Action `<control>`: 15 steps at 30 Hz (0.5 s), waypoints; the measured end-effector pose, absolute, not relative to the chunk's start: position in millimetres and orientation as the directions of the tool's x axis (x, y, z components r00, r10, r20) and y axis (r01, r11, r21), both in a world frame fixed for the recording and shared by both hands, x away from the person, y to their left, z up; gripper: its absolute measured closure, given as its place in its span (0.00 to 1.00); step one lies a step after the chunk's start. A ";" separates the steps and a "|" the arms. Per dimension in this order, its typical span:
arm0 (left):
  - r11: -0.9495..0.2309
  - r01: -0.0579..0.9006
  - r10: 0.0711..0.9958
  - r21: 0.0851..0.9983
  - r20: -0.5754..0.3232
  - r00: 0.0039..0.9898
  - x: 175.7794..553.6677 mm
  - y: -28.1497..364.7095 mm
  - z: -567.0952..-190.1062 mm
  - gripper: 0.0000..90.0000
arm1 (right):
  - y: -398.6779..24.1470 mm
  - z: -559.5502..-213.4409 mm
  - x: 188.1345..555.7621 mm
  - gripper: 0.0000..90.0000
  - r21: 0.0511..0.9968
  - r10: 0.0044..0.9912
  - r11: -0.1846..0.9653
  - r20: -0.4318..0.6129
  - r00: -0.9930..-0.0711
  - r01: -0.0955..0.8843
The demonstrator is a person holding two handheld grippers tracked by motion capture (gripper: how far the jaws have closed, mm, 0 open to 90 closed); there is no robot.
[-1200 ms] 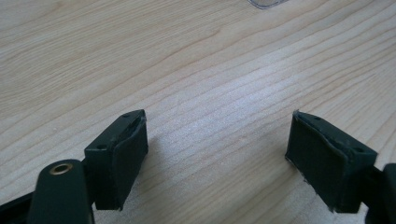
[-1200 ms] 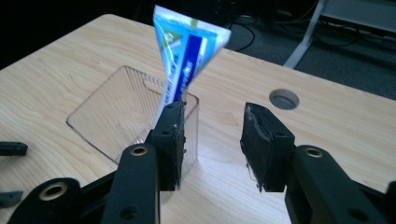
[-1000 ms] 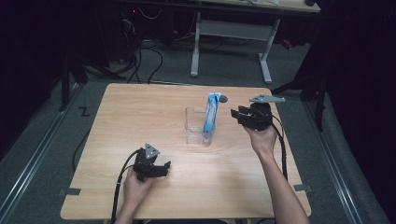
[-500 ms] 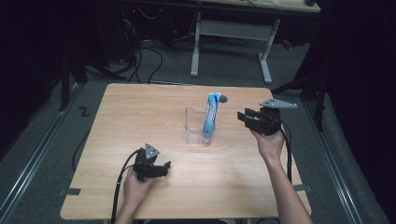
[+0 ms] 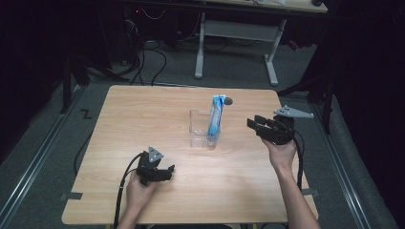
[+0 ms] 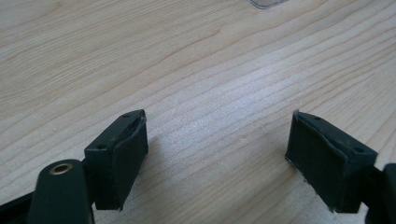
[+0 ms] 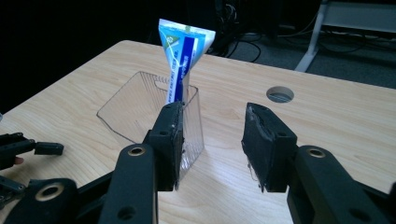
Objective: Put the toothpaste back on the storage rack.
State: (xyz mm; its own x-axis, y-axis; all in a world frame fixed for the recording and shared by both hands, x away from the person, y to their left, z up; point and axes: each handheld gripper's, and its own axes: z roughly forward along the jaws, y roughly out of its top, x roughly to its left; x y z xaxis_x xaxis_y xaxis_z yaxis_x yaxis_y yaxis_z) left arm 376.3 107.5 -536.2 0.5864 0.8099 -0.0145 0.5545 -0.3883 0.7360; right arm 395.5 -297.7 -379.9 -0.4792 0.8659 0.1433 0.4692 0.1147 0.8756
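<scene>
1. The right gripper (image 5: 261, 125) (jaws spread, empty) hovers just right of the clear plastic bin (image 5: 200, 129).
2. The left gripper (image 5: 165, 172) rests low on the wooden table (image 5: 143, 109), jaws apart.
3. A blue-and-white tube (image 5: 216, 118) stands tilted in the bin.

table (image 5: 143, 119): matt pale wood grain | container (image 7: 140, 107): clear ribbed plastic | tube (image 7: 180, 56): glossy printed plastic

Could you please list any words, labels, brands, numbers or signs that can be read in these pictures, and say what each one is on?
No text can be read as it stands.
The blue and white tube standing in the clear container: printing and a small green mark, too blurred to read.
A dark mark on the floor left of the table resembles a "Z"; uncertain.
</scene>
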 end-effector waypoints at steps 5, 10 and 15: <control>-0.389 0.554 0.809 0.736 -0.013 0.587 376.3 107.6 -536.1 0.23 | -304.6 -382.0 388.5 0.64 0.878 0.875 0.111 0.137 -0.465 0.466; -0.390 0.554 0.809 0.736 -0.013 0.587 376.3 107.6 -536.1 0.23 | -309.5 -385.2 385.5 0.64 0.877 0.879 0.106 0.138 -0.456 0.468; -0.389 0.554 0.810 0.736 -0.013 0.587 376.3 107.6 -536.1 0.23 | -311.1 -387.4 382.2 0.63 0.875 0.888 0.122 0.114 -0.445 0.469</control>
